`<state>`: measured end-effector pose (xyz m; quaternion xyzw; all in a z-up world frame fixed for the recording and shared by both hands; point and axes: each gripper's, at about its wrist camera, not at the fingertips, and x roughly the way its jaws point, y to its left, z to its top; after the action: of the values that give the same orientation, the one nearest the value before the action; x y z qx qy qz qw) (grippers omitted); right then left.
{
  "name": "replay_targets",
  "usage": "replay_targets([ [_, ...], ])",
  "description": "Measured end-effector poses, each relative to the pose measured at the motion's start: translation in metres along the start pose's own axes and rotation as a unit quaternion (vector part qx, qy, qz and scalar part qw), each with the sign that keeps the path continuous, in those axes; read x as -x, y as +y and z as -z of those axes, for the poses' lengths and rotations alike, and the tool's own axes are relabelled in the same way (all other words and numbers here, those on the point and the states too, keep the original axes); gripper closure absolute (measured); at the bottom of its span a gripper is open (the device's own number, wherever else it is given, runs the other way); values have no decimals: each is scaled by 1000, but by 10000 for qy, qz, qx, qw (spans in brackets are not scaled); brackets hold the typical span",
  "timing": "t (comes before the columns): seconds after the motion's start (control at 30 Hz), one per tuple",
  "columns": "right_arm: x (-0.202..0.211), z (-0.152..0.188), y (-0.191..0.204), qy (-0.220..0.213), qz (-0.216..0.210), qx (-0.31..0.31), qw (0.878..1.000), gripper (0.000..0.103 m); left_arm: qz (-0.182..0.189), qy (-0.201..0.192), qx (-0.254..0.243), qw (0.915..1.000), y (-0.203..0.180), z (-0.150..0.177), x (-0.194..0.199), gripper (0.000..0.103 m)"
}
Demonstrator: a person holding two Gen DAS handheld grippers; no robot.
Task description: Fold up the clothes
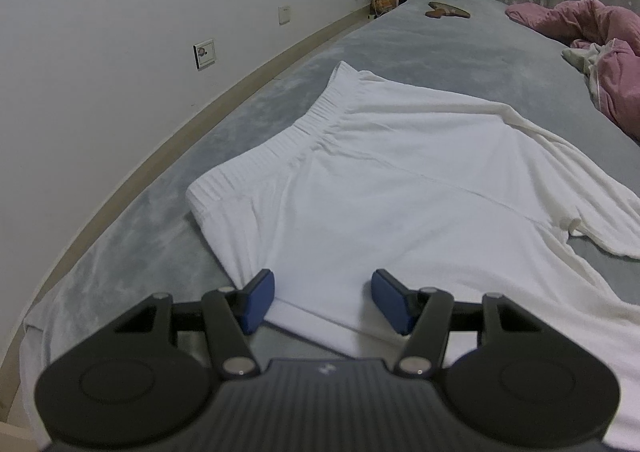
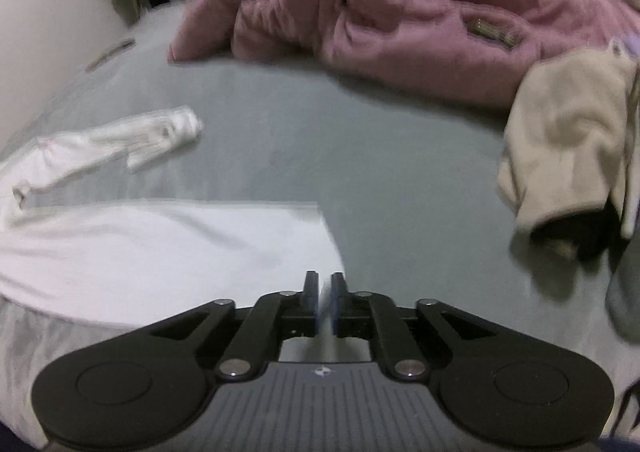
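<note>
White garment (image 1: 400,179) spread flat across the middle of my left view on the grey bed cover (image 1: 460,51), ribbed waistband toward the upper left, its near hem running right under my left gripper (image 1: 323,298). My left jaws stand wide apart, blue pads (image 1: 260,298) on either side of that hem, nothing pinched. In my right view the same white cloth fills the lower left, its straight edge and corner ending just above my right gripper (image 2: 325,292); those jaws are parted by a narrow slit and nothing sits between them. Open grey cover stretches through the centre of the right frame. Crowding the edges: a pink fluffy heap (image 2: 380,11) across the top, a cream garment (image 2: 568,139) at the right, and a white wall (image 1: 120,31) along the left of my left view.
</note>
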<state>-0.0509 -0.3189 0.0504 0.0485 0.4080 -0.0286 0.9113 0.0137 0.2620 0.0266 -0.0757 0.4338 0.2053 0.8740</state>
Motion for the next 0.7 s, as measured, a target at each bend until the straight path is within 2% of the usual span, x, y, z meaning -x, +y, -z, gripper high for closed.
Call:
replay_targets([
  [0.1, -7, -19, 7, -29, -179, 769, 9969, 68, -7, 2, -13, 10000, -1, 0, 0, 46],
  [0.17, -25, -30, 8, 128, -296, 1178, 9925, 67, -11, 3, -21, 10000, -1, 1, 0, 46],
  [0.3, -64, -44, 3, 559, -492, 1491, 9860, 67, -19, 6, -37, 10000, -2, 1, 0, 46],
  [0.43, -82, -43, 3, 776, -791, 1715, 9789, 67, -10, 12, -33, 10000, -2, 0, 0, 46],
  [0.47, -83, -43, 4, 777, -817, 1787, 9774, 70, -8, 14, -27, 10000, -2, 0, 0, 46],
  [0.53, -83, -43, 5, 772, -895, 1810, 9764, 98, -9, 17, -22, 10000, -2, 0, 0, 46],
  [0.7, -78, -40, 8, 698, -727, 1844, 9777, 98, 8, 9, -9, 10000, -2, 1, 0, 46],
])
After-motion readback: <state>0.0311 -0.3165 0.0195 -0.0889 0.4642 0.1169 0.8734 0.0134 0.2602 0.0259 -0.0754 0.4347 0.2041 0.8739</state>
